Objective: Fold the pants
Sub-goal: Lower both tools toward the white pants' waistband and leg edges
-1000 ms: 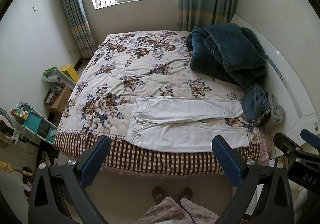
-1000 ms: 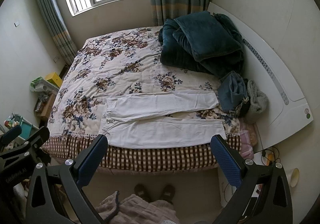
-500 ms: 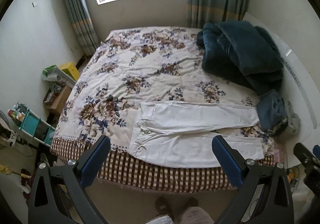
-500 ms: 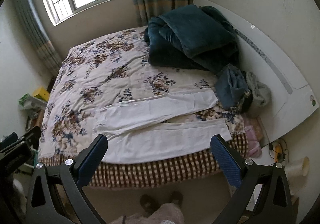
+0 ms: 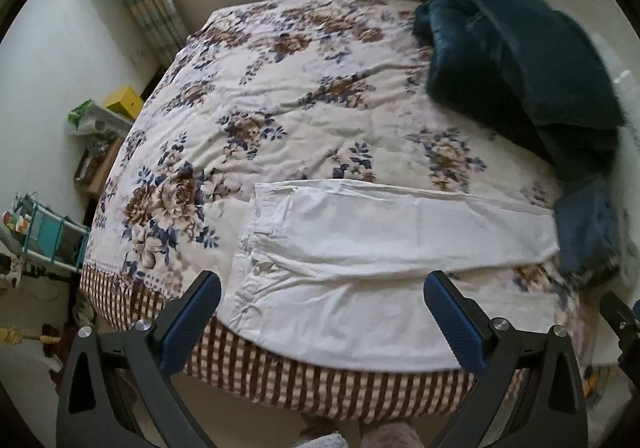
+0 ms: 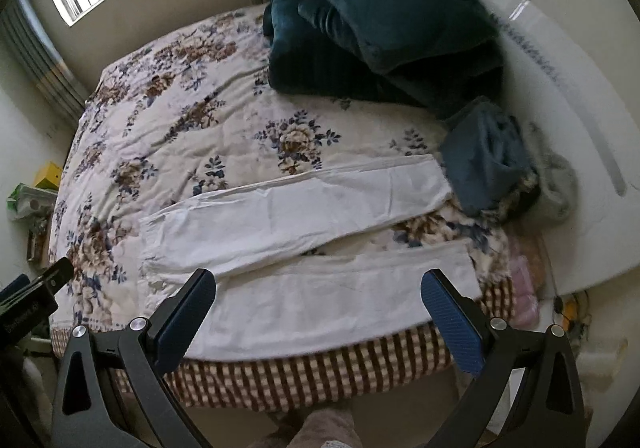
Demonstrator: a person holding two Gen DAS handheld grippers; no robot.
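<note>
White pants (image 5: 360,248) lie flat near the bed's front edge, waistband to the left, both legs spread apart and running right. They also show in the right wrist view (image 6: 304,244). My left gripper (image 5: 320,316) is open and empty, hovering above the near leg close to the waistband. My right gripper (image 6: 320,312) is open and empty, hovering above the near leg toward its hem end. Neither gripper touches the cloth.
The floral quilt (image 5: 300,108) covers the bed, with a checked border (image 5: 320,384) at the front edge. A dark teal blanket pile (image 6: 380,28) lies at the back right. A folded blue cloth (image 6: 484,156) lies by the leg hems. A white headboard (image 6: 580,128) is at right.
Both grippers have moved forward and down toward the bed. The pants now fill much more of both views. The pants have not moved.
</note>
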